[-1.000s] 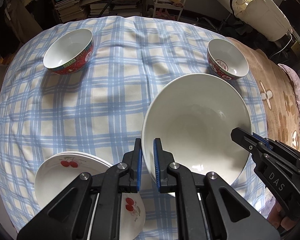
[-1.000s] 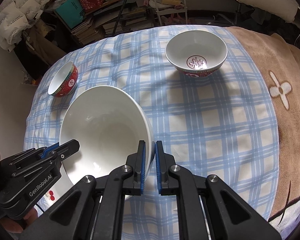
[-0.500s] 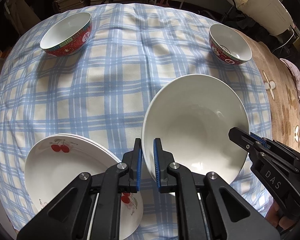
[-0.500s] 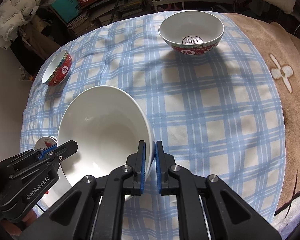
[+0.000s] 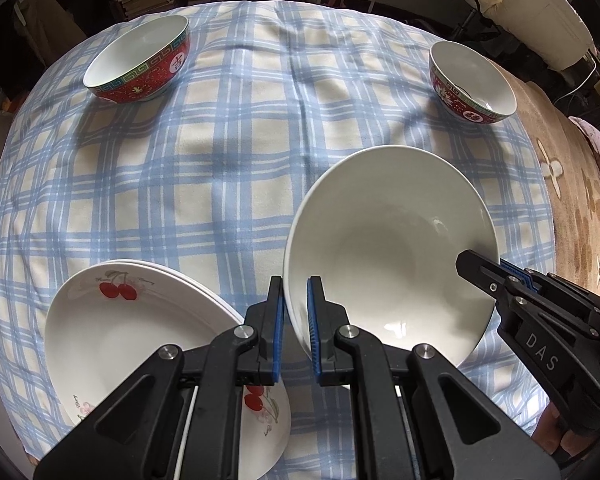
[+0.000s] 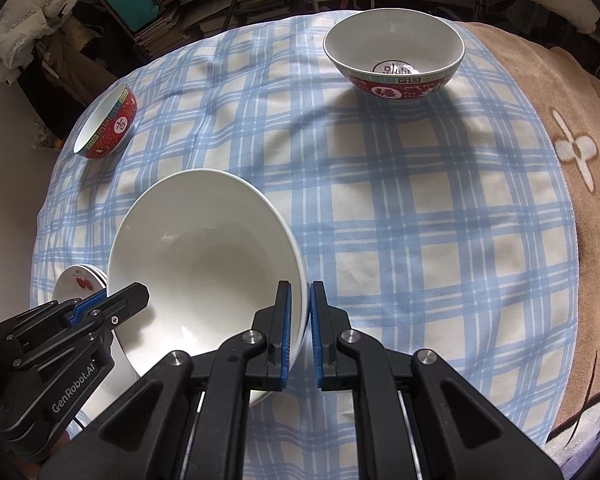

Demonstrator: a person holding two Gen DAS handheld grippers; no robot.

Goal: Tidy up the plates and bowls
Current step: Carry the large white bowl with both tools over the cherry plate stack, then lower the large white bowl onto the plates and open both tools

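while both of my grippers pinch the big white bowl (image 5: 388,240), it hangs over the near part of the bed, above the blue checked cloth (image 5: 220,160). the left gripper (image 5: 296,320) is clamped on the bowl's left rim, one pad inside and one outside. the right gripper (image 6: 300,320) is clamped the same way on the right rim. i think the bowl is heavy, stiff and smooth, so it could slip or crack if one side lets go. holding it by two opposite rims feels like the safe way. the stack of cherry plates (image 5: 140,340) sits at the near left corner, just beside the bowl. one red bowl (image 5: 140,64) is at the far left corner, and the other red bowl (image 6: 394,56) is at the far right. i guess the white bowl wants a soft, flat landing.
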